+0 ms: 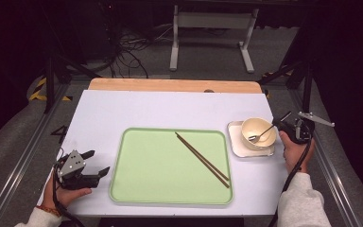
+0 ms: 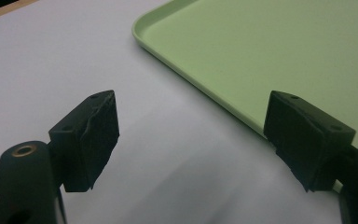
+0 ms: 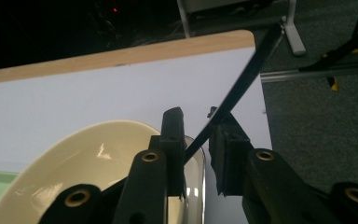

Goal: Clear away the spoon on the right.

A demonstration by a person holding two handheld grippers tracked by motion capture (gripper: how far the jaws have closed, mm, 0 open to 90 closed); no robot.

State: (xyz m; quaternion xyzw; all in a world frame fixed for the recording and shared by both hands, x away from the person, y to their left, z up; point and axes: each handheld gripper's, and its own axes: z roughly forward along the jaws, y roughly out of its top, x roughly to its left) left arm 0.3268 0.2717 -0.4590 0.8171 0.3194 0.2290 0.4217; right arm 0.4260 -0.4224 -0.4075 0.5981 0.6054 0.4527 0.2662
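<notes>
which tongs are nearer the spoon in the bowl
Right. The right tongs are at the spoon's handle, which lies between their jaws. The left tongs sit open at the tray's far left side.

tray [image 1: 137,189]: green, mid-table | chopsticks [image 1: 202,159]: lying diagonally inside tray

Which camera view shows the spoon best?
The high view: the spoon lies whole, its head in the cream bowl, handle at the right gripper. The right gripper view shows just its dark handle between the jaws.
</notes>
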